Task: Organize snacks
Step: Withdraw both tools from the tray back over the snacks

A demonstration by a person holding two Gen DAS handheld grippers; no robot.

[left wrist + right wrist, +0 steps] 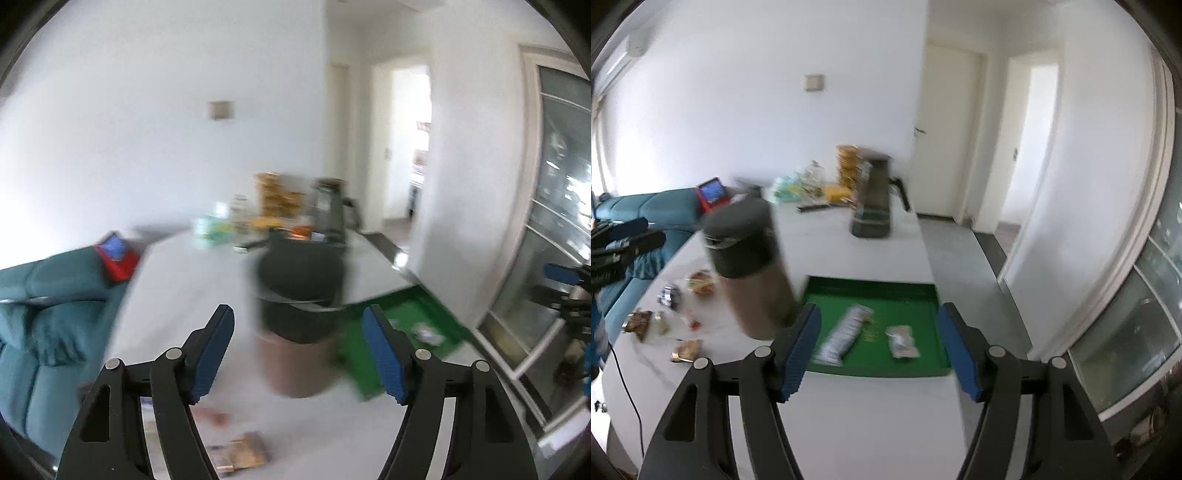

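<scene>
Bright daylight; heavy motion blur; fisheye-warped edges

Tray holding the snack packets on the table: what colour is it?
Green; the shallow rectangular tray shows best in the right wrist view.

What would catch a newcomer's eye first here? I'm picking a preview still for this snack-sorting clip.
Likely the green tray on the white table, straight ahead of the open right gripper, with a long silvery packet and a smaller packet lying in it. Next, the tall dark-lidded flask standing just left of the tray, with loose snack packets scattered on the table further left.
</scene>
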